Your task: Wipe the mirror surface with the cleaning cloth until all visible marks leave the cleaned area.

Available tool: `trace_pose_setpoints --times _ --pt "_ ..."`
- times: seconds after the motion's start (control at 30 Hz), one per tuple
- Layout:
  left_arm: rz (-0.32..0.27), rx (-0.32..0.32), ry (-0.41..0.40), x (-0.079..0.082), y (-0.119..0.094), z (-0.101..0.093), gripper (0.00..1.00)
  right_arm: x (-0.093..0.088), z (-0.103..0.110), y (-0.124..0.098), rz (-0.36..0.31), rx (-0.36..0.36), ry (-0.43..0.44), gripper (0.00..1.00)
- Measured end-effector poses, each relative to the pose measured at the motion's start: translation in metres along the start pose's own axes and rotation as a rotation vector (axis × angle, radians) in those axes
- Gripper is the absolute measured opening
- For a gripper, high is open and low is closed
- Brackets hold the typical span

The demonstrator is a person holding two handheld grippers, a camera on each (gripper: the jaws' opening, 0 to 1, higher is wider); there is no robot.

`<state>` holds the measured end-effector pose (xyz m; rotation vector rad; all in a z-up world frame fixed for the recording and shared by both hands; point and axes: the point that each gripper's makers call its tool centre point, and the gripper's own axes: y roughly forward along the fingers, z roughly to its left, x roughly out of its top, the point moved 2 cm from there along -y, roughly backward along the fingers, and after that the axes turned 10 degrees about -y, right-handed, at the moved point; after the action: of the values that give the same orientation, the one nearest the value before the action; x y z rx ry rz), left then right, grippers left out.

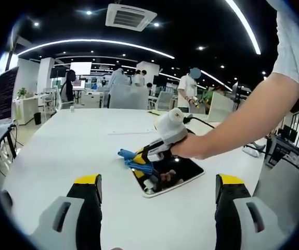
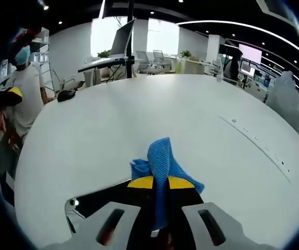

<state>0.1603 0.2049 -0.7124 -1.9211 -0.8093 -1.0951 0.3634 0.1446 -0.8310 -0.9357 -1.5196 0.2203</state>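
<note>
A dark rectangular mirror (image 1: 183,172) with a white rim lies flat on the white table (image 1: 87,151). My right gripper (image 1: 139,155), held in a person's hand, reaches over the mirror's left edge and is shut on a blue cleaning cloth (image 1: 131,162). In the right gripper view the blue cloth (image 2: 162,166) sticks up between the shut yellow-tipped jaws of the right gripper (image 2: 159,182), with the mirror (image 2: 97,204) beneath at lower left. My left gripper (image 1: 157,190) stands open near the table's front, short of the mirror, nothing between its jaws.
The white table (image 2: 139,114) is broad around the mirror. A black cable (image 1: 204,123) runs behind the hand. Desks, chairs and people (image 1: 187,88) stand in the office beyond. A person (image 2: 24,88) stands at the table's left in the right gripper view.
</note>
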Motion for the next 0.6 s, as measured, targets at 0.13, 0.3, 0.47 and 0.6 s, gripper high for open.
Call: trace_pose_setpoints --times 0.13,0.3,0.47,0.6 --pt "-0.005 0.0 0.005 0.002 -0.0007 -0.0004 0.91 -0.0025 -0.0011 -0.0027 0.001 -0.009 0.009 0.03" --pt "-0.002 0.007 0.009 0.0004 -0.0033 0.0009 0.91 -0.0051 -0.0026 -0.0053 0.007 -0.012 0.015 0.03" --pt "-0.001 0.007 0.01 0.0 -0.005 0.0003 0.91 -0.0078 -0.0037 -0.008 0.01 -0.016 0.018 0.03" --pt "-0.006 0.008 0.008 0.0013 -0.0049 -0.0003 0.91 -0.0102 -0.005 -0.0103 0.014 -0.018 0.018 0.03"
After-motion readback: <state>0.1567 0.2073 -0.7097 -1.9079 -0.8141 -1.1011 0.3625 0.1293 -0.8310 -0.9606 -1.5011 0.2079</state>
